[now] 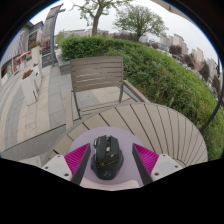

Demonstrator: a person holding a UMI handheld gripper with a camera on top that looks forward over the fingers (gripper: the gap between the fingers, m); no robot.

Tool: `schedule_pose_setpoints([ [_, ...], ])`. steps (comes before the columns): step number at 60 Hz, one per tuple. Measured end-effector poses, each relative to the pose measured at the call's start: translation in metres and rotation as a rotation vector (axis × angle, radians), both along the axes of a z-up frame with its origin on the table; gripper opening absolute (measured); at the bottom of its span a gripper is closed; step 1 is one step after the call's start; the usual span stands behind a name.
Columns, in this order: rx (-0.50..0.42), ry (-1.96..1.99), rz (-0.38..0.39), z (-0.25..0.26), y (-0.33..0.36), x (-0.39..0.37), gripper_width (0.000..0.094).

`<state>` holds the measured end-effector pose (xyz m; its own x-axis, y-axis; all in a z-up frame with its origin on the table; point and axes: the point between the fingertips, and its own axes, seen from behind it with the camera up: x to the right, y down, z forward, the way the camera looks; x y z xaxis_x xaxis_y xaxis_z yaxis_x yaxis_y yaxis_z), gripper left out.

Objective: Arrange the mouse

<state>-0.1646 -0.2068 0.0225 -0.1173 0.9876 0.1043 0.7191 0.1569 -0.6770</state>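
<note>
A black gaming mouse (107, 157) lies on a pale lilac mat (110, 136) on a round slatted wooden table (160, 125). It stands between my gripper's (109, 166) two fingers, its nose pointing away from me. The magenta pads (76, 159) flank it on both sides. The left one is close against the mouse and a thin gap shows on the right. The fingers are open around the mouse, which rests on the mat.
A slatted wooden chair (97, 75) stands just beyond the table's far edge. A green hedge (150, 65) runs behind on the right. Paving and another chair (30, 80) lie to the left. The table edge curves away to the right.
</note>
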Motion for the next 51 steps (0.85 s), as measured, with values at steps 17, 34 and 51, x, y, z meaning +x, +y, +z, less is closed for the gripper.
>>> schedule_pose_setpoints([
  [17, -0.038, -0.024, -0.068, 0.163, 0.033, 0.128, 0.0851],
  [34, -0.043, 0.046, -0.086, 0.242, 0.076, 0.241, 0.0851],
  [51, -0.028, 0.068, -0.159, 0.249, 0.113, 0.271, 0.085],
])
